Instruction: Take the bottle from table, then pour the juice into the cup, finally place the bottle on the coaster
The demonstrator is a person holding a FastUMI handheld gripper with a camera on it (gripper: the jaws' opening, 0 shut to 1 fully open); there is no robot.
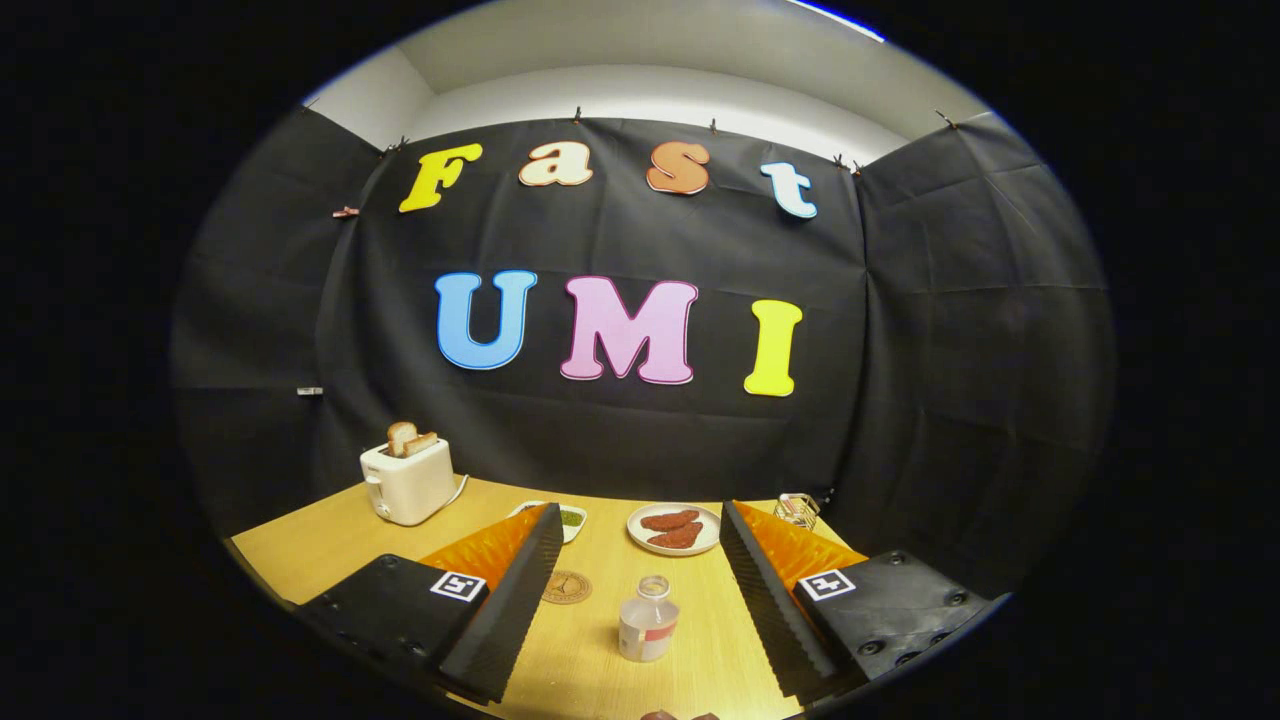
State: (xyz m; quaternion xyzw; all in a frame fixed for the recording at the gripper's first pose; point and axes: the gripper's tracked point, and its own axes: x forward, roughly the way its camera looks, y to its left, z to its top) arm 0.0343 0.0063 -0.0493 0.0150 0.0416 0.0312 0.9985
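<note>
We hold the hand-held gripper [640, 590] spread wide, gripping nothing; the bottle [648, 620] stands upright on the table [320, 545] between its fingers, the coaster [566, 587] nearby.

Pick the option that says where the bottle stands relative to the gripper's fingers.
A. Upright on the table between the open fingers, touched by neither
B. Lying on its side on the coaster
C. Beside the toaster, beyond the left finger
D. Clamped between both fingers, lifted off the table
A: the bottle stands upright on the wooden table in the gap of the open gripper, clear of both fingers; the coaster lies bare to its left.
</note>
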